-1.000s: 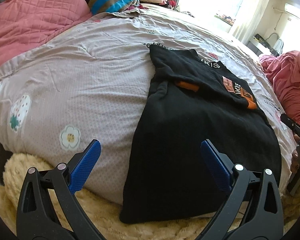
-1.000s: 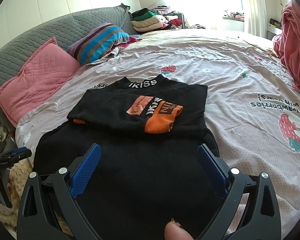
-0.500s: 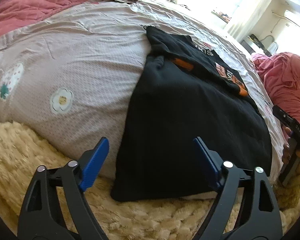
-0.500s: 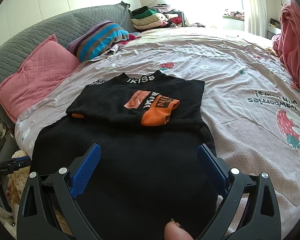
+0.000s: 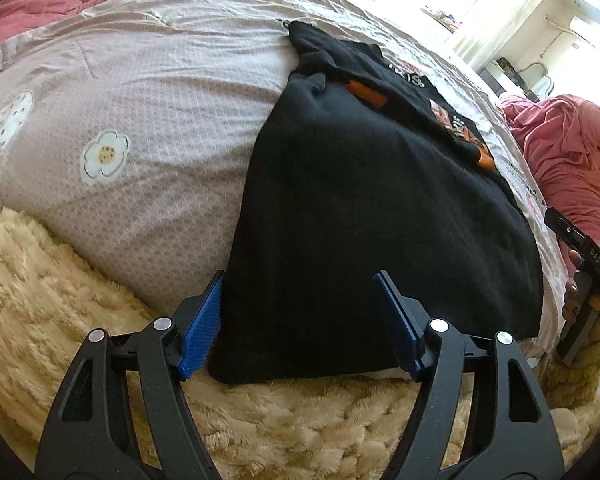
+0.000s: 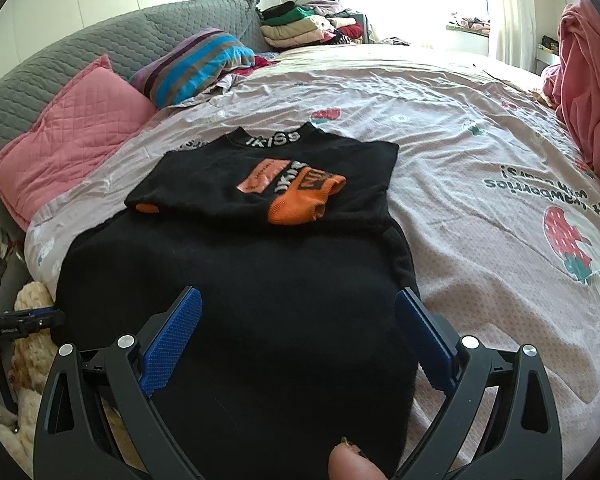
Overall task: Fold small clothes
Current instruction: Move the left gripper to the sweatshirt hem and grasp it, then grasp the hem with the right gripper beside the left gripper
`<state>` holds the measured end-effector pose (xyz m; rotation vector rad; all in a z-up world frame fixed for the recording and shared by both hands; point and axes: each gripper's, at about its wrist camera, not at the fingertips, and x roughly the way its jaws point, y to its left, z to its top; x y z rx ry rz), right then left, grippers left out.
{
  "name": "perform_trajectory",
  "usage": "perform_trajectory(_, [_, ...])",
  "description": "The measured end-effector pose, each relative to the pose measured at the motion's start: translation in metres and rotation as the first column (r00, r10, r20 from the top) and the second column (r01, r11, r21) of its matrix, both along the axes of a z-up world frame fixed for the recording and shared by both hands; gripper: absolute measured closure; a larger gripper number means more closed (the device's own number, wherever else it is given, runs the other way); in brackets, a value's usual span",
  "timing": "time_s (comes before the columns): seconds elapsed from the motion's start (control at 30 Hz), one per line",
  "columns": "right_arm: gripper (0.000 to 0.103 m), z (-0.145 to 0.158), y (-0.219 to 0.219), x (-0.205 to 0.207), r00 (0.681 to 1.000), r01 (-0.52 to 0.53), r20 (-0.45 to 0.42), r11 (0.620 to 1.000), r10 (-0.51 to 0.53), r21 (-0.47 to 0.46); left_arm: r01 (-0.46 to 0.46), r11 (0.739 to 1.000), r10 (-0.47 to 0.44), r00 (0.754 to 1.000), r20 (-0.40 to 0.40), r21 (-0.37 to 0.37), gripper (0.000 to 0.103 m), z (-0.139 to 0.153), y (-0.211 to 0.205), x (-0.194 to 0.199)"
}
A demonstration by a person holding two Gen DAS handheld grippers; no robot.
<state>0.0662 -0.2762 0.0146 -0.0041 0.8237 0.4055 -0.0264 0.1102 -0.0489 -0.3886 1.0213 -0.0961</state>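
Observation:
A black sweater lies flat on the bed, its sleeves folded across the chest and its orange cuffs showing below a collar lettered "IKISS". My left gripper straddles the near left corner of the hem. Its jaws are closing with that corner between them, and the blue pads do not press on the cloth. My right gripper hovers open over the other end of the black sweater, with nothing gripped. A fingertip shows at the bottom edge of the right wrist view.
The hem hangs over the bed's edge onto a beige fluffy blanket. A pink pillow, a striped pillow and a stack of folded clothes sit at the headboard. A pink blanket is heaped on the right.
My left gripper has dropped lower and closer to the hem's left corner, and its jaws have narrowed around it. The right gripper has hardly moved.

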Motion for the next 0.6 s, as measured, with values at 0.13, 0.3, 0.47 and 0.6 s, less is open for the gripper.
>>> perform_trajectory(0.13, [0.007,-0.005,-0.006,-0.004,1.000,-0.009,-0.022,1.000,0.008,-0.013,0.012,1.000,-0.012,1.000,-0.002,-0.005,0.040,-0.002,-0.002,-0.004])
perform_trajectory(0.3, [0.007,-0.010,-0.015,-0.012,0.999,-0.015,-0.048,1.000,0.014,-0.018,-0.010,1.000,0.011,1.000,0.006,-0.013,0.055,-0.004,0.002,-0.009])
perform_trajectory(0.47, [0.007,-0.012,-0.023,-0.022,0.995,-0.050,-0.082,0.999,0.049,-0.014,-0.068,0.996,0.069,0.998,0.005,-0.065,0.079,-0.007,0.019,-0.014])
perform_trajectory(0.6, [0.007,-0.013,-0.027,-0.033,0.986,-0.112,-0.125,0.994,0.109,-0.018,-0.089,0.993,0.090,0.996,0.004,-0.073,0.086,-0.007,0.023,-0.016])
